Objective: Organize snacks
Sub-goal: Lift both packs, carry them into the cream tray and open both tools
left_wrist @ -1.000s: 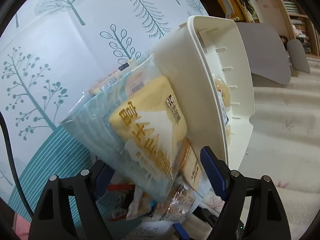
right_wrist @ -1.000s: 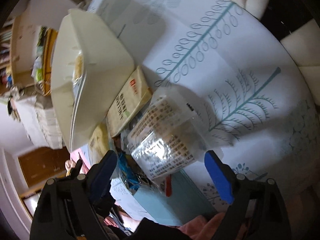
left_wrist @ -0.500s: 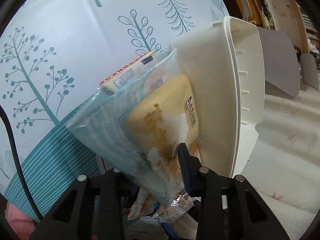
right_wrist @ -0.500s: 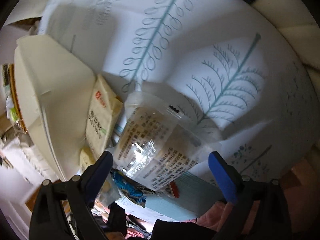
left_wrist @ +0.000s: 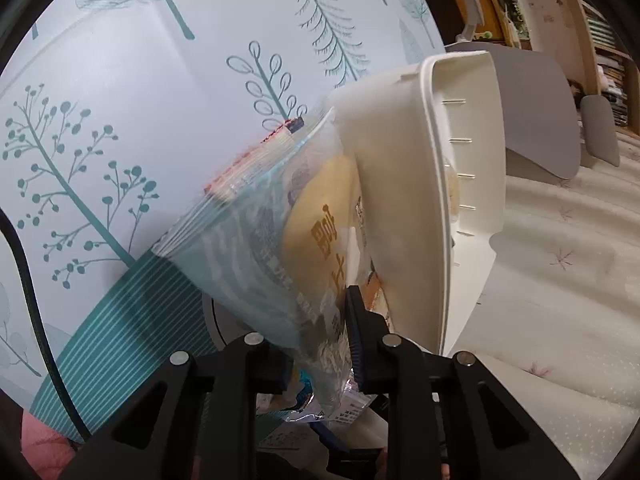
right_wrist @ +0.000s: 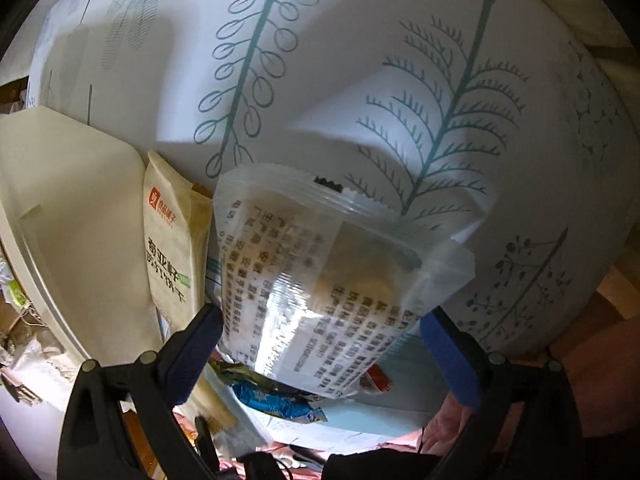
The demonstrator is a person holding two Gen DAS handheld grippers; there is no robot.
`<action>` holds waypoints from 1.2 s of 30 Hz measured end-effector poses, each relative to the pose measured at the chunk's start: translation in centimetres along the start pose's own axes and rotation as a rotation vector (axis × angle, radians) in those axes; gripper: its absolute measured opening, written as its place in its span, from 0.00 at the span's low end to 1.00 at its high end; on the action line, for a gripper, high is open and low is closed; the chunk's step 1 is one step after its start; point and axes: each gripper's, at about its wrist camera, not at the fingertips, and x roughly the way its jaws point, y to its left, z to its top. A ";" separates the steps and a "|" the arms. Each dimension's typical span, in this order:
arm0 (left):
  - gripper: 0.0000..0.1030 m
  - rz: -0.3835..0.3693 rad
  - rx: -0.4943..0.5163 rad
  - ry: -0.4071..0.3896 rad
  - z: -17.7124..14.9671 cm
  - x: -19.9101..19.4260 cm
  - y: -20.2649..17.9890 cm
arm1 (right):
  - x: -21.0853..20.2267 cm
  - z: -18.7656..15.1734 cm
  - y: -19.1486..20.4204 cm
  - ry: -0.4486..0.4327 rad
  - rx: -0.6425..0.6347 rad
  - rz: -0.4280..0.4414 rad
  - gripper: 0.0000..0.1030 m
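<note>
Snacks are piled on a counter with a white cloth (left_wrist: 132, 92) printed with teal trees. The left tool (left_wrist: 320, 344) is clamped tight on the bottom corner of a bread pack (left_wrist: 276, 240), which leans right against the white bin (left_wrist: 400, 200). The right tool (right_wrist: 320, 344) is spread wide, pads either side of a clear pack (right_wrist: 316, 272) without squeezing it; a beige cracker pack (right_wrist: 170, 248) sits just beside it, touching the bin.

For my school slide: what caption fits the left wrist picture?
Left gripper pinches a clear snack bag beside a white bin.
</note>
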 end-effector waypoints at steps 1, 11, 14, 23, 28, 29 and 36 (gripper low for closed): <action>0.19 -0.003 0.003 -0.004 0.0 -0.2 0.0 | 0.1 -0.1 0.2 -0.006 -0.003 -0.010 0.95; 0.16 -0.027 0.056 -0.066 -0.9 -3.1 0.1 | -0.2 -1.3 0.9 -0.017 -0.038 0.012 0.75; 0.16 -0.027 0.078 -0.093 -1.5 -4.0 -0.4 | -0.7 -1.0 0.9 -0.009 -0.063 0.026 0.72; 0.16 0.009 0.135 -0.186 -2.8 -7.7 -1.0 | -1.3 -4.0 0.6 0.001 -0.260 0.062 0.67; 0.16 0.037 0.179 -0.225 -3.4 -10.1 -2.5 | -2.6 -4.7 0.5 0.003 -0.380 0.061 0.67; 0.16 0.040 0.188 -0.229 -3.5 -10.6 -2.8 | -2.4 -5.2 0.4 -0.004 -0.403 0.060 0.66; 0.16 0.078 0.237 -0.247 -3.8 -13.5 -5.5 | -4.3 -6.2 0.7 -0.096 -0.572 0.070 0.66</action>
